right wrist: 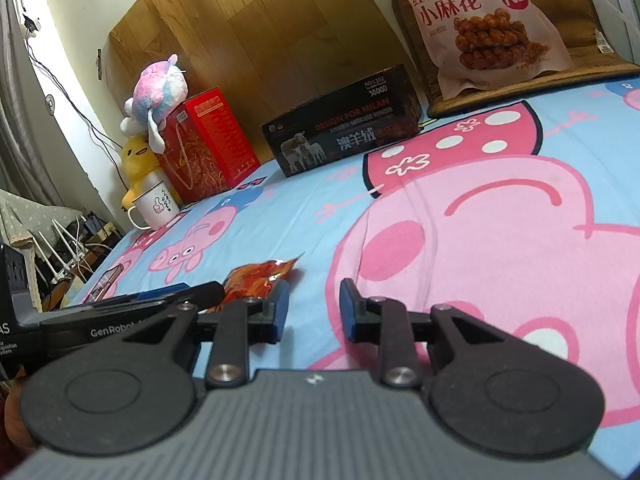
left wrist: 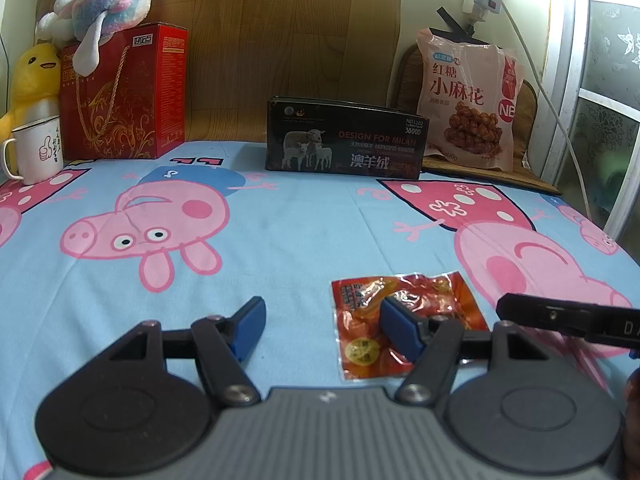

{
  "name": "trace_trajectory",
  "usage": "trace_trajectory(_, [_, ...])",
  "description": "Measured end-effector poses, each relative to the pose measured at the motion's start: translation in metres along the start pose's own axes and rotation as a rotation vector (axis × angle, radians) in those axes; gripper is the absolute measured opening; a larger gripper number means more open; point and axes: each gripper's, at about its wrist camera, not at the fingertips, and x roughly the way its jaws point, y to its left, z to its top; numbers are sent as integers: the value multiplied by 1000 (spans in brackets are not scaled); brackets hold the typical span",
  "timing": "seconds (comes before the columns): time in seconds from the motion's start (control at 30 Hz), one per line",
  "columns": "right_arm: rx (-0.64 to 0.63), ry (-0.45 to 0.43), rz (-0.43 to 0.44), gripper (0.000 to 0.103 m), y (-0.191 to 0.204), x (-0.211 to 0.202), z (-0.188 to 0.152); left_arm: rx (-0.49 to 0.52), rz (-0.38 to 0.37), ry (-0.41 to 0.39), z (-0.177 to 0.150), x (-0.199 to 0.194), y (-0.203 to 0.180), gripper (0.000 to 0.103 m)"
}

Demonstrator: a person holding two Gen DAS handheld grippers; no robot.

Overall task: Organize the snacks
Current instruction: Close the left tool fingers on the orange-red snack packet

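Low over the bed, both wrist views facing the headboard; shared: black box, orange packet.

My left gripper's finger hides part of the orange snack packet; its small print is unreadable.

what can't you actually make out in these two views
- Orange snack packet: in the left wrist view the left gripper's blue finger covers its middle; in the right wrist view only a crumpled edge shows behind that gripper.
- Packet's printed text: too small and glare-washed to read.
- Black box: its contents are hidden by its walls.
- Pink snack bag: top cut off by the right wrist frame edge.
- Right gripper: its fingers stand apart over bare sheet.
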Motion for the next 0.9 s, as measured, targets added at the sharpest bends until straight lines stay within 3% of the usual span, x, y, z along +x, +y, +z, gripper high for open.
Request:
trace_trajectory(0.43, [14,3,12,31,-3,0,1,-36,-55,-4,0,-2,6,74])
trace_trajectory(0.9, [-16,0,-40,30,4,1,2,-143,-192,-31,-4,-7,25,77])
